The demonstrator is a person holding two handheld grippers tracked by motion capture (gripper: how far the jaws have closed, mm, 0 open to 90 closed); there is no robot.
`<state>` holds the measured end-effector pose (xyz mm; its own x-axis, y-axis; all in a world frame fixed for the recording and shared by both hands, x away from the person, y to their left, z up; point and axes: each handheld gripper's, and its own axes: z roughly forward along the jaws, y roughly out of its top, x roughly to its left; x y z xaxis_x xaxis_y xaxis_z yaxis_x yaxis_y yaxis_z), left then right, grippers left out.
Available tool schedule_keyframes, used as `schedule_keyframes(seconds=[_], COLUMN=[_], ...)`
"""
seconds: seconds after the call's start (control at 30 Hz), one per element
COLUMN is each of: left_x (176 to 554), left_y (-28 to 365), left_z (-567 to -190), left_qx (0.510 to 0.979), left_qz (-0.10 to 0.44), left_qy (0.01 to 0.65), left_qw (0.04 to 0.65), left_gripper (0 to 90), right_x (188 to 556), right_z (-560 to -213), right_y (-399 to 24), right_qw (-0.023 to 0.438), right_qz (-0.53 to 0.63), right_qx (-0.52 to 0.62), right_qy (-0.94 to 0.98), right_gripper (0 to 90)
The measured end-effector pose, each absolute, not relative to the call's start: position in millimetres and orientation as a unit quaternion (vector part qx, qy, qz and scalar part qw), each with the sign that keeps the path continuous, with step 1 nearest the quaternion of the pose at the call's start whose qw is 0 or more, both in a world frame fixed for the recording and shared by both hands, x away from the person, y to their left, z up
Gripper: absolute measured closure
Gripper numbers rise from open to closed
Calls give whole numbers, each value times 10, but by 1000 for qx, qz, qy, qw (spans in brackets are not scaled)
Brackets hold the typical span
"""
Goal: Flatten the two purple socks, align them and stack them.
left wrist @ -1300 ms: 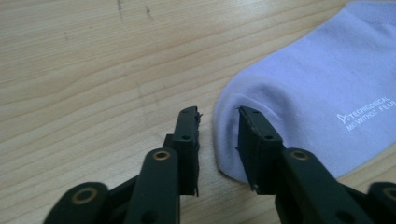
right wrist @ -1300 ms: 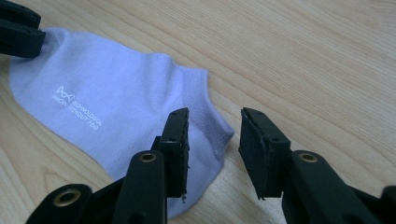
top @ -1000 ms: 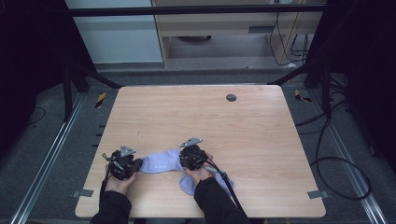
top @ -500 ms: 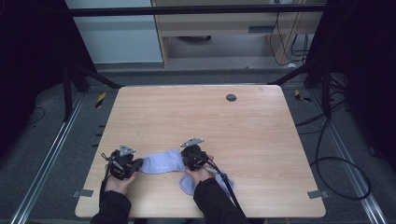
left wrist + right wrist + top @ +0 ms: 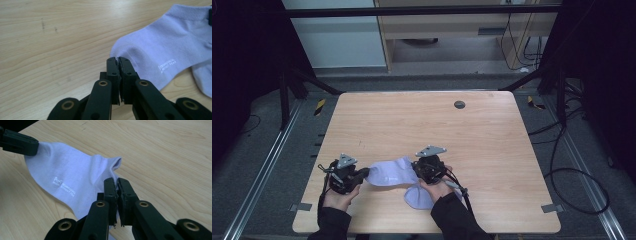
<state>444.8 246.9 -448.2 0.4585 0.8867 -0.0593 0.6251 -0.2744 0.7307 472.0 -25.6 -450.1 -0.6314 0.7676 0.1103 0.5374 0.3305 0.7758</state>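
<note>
Left tongs [image 5: 117,59] were pressed together on the toe end of the pale lilac sock [image 5: 162,47]; right tongs [image 5: 116,180] were pinched on the cuff end beside its opening. In the high view the left tongs [image 5: 363,173] and right tongs [image 5: 416,167] faced each other, with the sock [image 5: 389,173] stretched between them.

Judgement: gripping opposite ends like that pulls the fabric flat and straight, likely to lay it out or line it up with its mate.

Sock sat at the near edge of the bench [image 5: 422,125], just in front of the person, raised slightly off the wood as far as I could tell. Long axis ran left-right across the bench, toe toward the person's left, cuff toward the right. White printed lettering [image 5: 63,186] faced up on the sole side.

A second sock [image 5: 419,196] of the same colour lay on the bench just nearer the person, partly under the right hand [image 5: 438,186]. Left hand [image 5: 337,198] held its gripper low by the bench edge.

Far part of the bench carried a small round dark grommet [image 5: 459,104].
</note>
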Motion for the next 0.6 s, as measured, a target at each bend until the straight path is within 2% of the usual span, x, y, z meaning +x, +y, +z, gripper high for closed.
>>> schedule_keyframes(seconds=[0.6], left_x=[4286], left_y=[1882], left_z=[-4390], left_qx=[805], left_qz=[160], left_qy=[439], left_qw=[366], left_gripper=[870], right_x=[4409], right_z=[-4358], right_y=[-942], right_qw=[151], right_qz=[412], right_qx=[403], right_qy=[803], right_gripper=[865])
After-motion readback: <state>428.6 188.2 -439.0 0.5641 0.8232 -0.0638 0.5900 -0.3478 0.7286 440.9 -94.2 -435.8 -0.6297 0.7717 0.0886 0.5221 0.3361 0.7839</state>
